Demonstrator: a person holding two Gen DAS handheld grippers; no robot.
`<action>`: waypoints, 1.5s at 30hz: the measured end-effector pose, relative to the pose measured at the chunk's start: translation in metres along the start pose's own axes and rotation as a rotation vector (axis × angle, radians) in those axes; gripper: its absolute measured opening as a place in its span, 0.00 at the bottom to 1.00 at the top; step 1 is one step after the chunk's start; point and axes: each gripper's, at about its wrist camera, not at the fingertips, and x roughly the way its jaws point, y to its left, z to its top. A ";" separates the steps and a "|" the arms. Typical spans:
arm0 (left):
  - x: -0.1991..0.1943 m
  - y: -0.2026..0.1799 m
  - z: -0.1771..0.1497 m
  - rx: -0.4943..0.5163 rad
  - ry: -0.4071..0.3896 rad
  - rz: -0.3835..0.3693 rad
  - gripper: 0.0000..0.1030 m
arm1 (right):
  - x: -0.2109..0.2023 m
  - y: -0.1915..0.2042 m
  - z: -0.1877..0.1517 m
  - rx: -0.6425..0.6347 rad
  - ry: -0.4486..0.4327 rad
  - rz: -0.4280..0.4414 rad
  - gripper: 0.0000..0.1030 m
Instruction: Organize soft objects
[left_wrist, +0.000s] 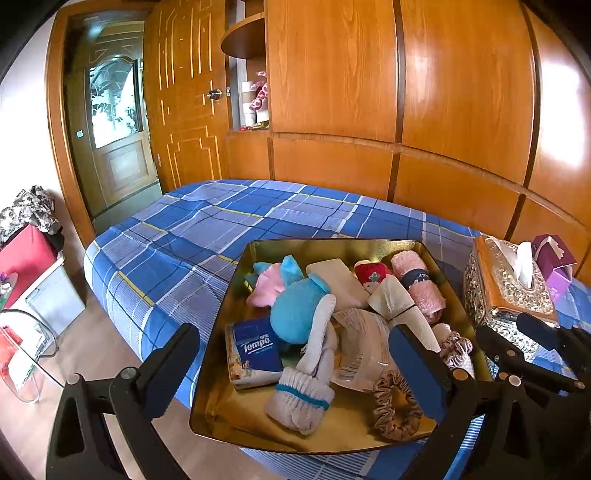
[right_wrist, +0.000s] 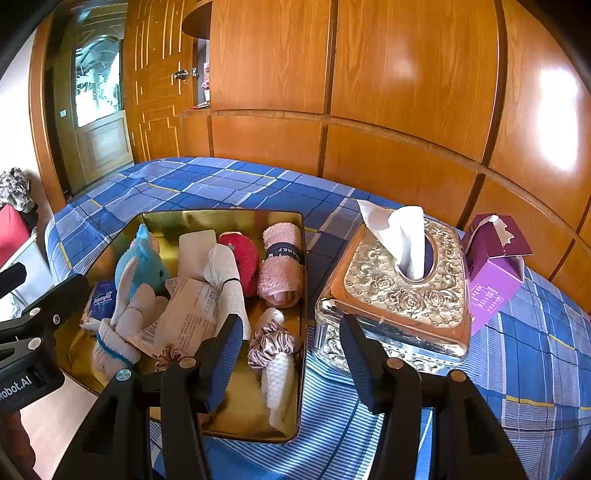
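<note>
A gold tin tray lies on the blue checked bed. It holds a blue plush toy, a rolled pink towel, a red soft piece, a Tempo tissue pack, a white sock, a brown scrunchie and a pink scrunchie. My left gripper hovers open over the tray's near half, holding nothing. My right gripper is open above the tray's right rim, also with nothing in it.
An ornate silver tissue box stands just right of the tray, with a purple carton behind it. Wooden wardrobe panels back the bed. Left of the bed are the floor, a storage box and a glass side table.
</note>
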 end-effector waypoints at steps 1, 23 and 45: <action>0.000 0.000 0.000 0.000 0.000 0.001 1.00 | 0.000 0.000 0.000 0.001 0.000 0.001 0.53; 0.001 0.001 0.000 -0.006 0.003 0.026 1.00 | 0.000 -0.001 -0.001 0.009 0.005 0.003 0.53; -0.001 0.000 0.000 -0.008 0.011 0.023 1.00 | -0.002 -0.001 -0.001 0.012 0.003 -0.002 0.53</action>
